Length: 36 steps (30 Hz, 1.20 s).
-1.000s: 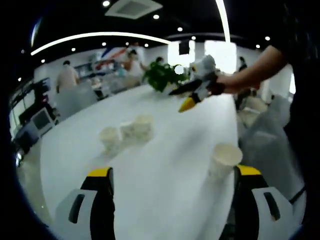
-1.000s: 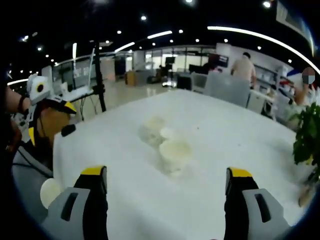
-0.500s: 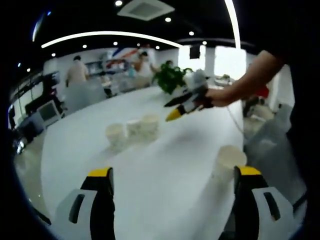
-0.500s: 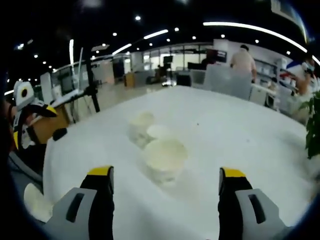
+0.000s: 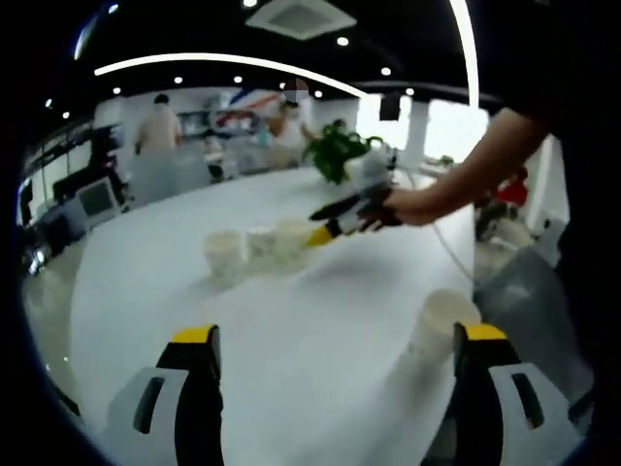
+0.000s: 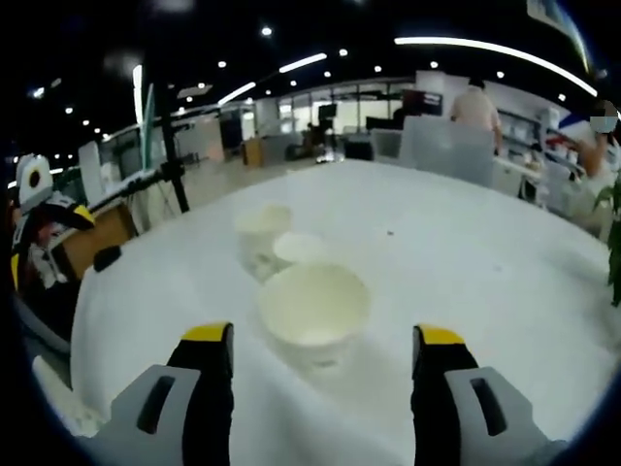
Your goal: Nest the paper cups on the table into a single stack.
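Three white paper cups stand upright in a tight row on the white table (image 5: pixel 320 320): a left cup (image 5: pixel 223 255), a middle cup (image 5: pixel 260 243) and a right cup (image 5: pixel 291 236). My right gripper (image 5: pixel 318 228), held by a person's hand, has its tips right beside that right cup. In the right gripper view the same cup (image 6: pixel 315 313) stands close ahead of my open right gripper (image 6: pixel 325 338), in line with the gap between its jaws, with the other two cups (image 6: pixel 296 248) (image 6: pixel 262 231) behind. A fourth cup (image 5: pixel 440 325) stands beside the right jaw of my open left gripper (image 5: pixel 335 340).
A green potted plant (image 5: pixel 340 155) stands at the table's far end. People and chairs (image 5: pixel 160 170) are beyond the table. The table's edge runs close behind the fourth cup. A tripod (image 6: pixel 165 136) stands off the table in the right gripper view.
My right gripper has moved forward and down to the row of cups, and the nearest cup now looms large just ahead of its jaws. The left gripper has hardly moved.
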Tool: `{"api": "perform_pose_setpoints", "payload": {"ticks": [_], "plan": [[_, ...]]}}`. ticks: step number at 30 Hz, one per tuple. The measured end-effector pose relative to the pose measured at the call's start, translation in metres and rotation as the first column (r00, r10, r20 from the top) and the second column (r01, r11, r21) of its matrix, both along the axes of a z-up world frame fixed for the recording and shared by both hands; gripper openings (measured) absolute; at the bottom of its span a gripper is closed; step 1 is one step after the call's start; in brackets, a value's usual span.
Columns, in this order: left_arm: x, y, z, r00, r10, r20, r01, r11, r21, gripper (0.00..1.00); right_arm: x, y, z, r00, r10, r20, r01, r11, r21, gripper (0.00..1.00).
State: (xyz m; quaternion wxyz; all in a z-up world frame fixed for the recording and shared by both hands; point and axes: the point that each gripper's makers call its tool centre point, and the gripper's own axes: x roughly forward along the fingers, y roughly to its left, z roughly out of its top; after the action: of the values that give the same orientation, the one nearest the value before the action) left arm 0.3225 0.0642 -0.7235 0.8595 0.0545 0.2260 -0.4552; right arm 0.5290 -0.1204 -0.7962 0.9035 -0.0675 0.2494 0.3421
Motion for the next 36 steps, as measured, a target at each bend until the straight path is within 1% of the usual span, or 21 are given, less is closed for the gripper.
{"api": "perform_pose_setpoints", "payload": {"ticks": [4, 5, 6, 9, 13, 17, 19, 20, 23, 26, 27, 32, 35, 36], "plan": [[-0.004, -0.001, 0.0, 1.0, 0.001, -0.002, -0.001, 1.0, -0.009, 0.99, 0.002, 0.003, -0.004, 1.0, -0.01, -0.017, 0.01, 1.0, 0.02, 0.69], [-0.003, -0.001, 0.002, 0.999, 0.028, -0.02, -0.029, 0.999, -0.041, 0.99, 0.003, 0.003, -0.006, 1.0, -0.012, -0.02, 0.013, 1.0, 0.014, 0.69], [-0.003, -0.001, 0.002, 0.999, 0.035, -0.028, -0.036, 0.998, -0.05, 0.99, 0.004, 0.003, -0.007, 1.0, -0.014, -0.019, 0.014, 1.0, 0.014, 0.68], [-0.002, 0.003, 0.003, 0.999, 0.04, -0.012, -0.04, 0.998, -0.044, 0.99, 0.006, 0.004, -0.009, 1.0, -0.017, -0.025, 0.018, 1.0, 0.022, 0.65], [-0.003, 0.005, 0.003, 0.999, 0.04, -0.021, -0.041, 0.998, -0.049, 0.99, 0.01, 0.007, -0.012, 0.999, -0.015, -0.031, 0.016, 0.999, 0.037, 0.57], [-0.005, 0.008, 0.002, 0.999, 0.042, -0.022, -0.043, 0.999, -0.033, 0.99, 0.015, 0.007, -0.015, 0.999, -0.022, -0.029, 0.024, 0.999, 0.045, 0.54], [-0.005, 0.009, 0.003, 0.998, 0.053, -0.024, -0.054, 0.998, -0.041, 0.99, 0.016, 0.01, -0.013, 1.0, -0.017, -0.025, 0.018, 0.998, 0.059, 0.53], [-0.004, 0.01, 0.006, 0.998, 0.064, -0.022, -0.065, 0.996, -0.055, 0.99, 0.018, 0.014, -0.009, 1.0, -0.007, -0.001, 0.007, 0.997, 0.079, 0.53], [-0.003, 0.011, 0.008, 0.997, 0.079, -0.02, -0.08, 0.995, -0.064, 0.99, 0.019, 0.017, -0.009, 1.0, 0.011, 0.021, -0.012, 0.997, 0.071, 0.53], [-0.006, 0.011, 0.005, 0.997, 0.075, -0.025, -0.076, 0.996, -0.056, 0.99, 0.021, 0.018, -0.01, 1.0, 0.016, 0.024, -0.018, 0.997, 0.079, 0.49], [-0.008, 0.011, 0.004, 0.996, 0.076, -0.036, -0.078, 0.995, -0.056, 0.99, 0.021, 0.018, -0.01, 0.999, 0.02, 0.029, -0.022, 0.997, 0.069, 0.47], [-0.013, 0.011, 0.002, 0.995, 0.09, -0.046, -0.092, 0.994, -0.062, 0.99, 0.018, 0.02, -0.008, 0.999, 0.027, 0.046, -0.03, 0.997, 0.069, 0.45], [-0.014, 0.012, 0.0, 0.994, 0.095, -0.05, -0.098, 0.993, -0.058, 0.99, 0.015, 0.018, -0.007, 0.999, 0.025, 0.045, -0.029, 0.997, 0.072, 0.44], [-0.014, 0.012, 0.0, 0.994, 0.096, -0.049, -0.099, 0.993, -0.056, 0.99, 0.014, 0.016, -0.006, 0.999, 0.026, 0.046, -0.029, 0.997, 0.072, 0.42]]}}
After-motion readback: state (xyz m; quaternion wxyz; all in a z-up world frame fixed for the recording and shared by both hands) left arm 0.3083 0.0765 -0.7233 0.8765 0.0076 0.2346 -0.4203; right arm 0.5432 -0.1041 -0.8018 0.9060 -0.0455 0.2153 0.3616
